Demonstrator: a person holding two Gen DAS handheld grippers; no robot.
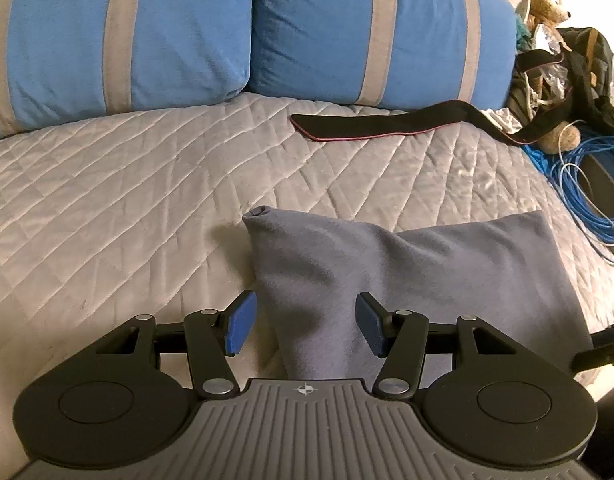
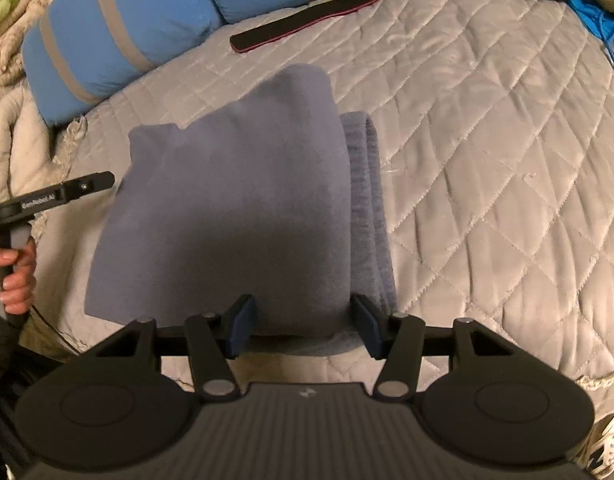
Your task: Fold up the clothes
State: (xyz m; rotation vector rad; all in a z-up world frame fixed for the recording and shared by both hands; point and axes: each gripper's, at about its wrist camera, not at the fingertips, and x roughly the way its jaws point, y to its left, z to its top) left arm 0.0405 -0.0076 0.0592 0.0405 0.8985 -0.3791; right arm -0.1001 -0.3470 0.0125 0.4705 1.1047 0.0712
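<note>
A folded grey-blue garment (image 2: 235,208) lies on the quilted grey bedspread (image 2: 487,160); its ribbed hem shows along its right side. It also shows in the left wrist view (image 1: 407,280). My left gripper (image 1: 305,330) is open, its blue pads either side of the garment's near left corner, holding nothing. My right gripper (image 2: 303,330) is open above the garment's near edge, holding nothing. The left gripper's body, held by a hand, also shows at the left edge of the right wrist view (image 2: 47,200).
Two blue pillows with grey stripes (image 1: 187,32) lie along the far side of the bed. A black strap (image 1: 387,126) lies behind the garment. A teddy bear (image 1: 545,0), a dark bag (image 1: 579,64) and coiled blue cable (image 1: 587,184) sit at the right.
</note>
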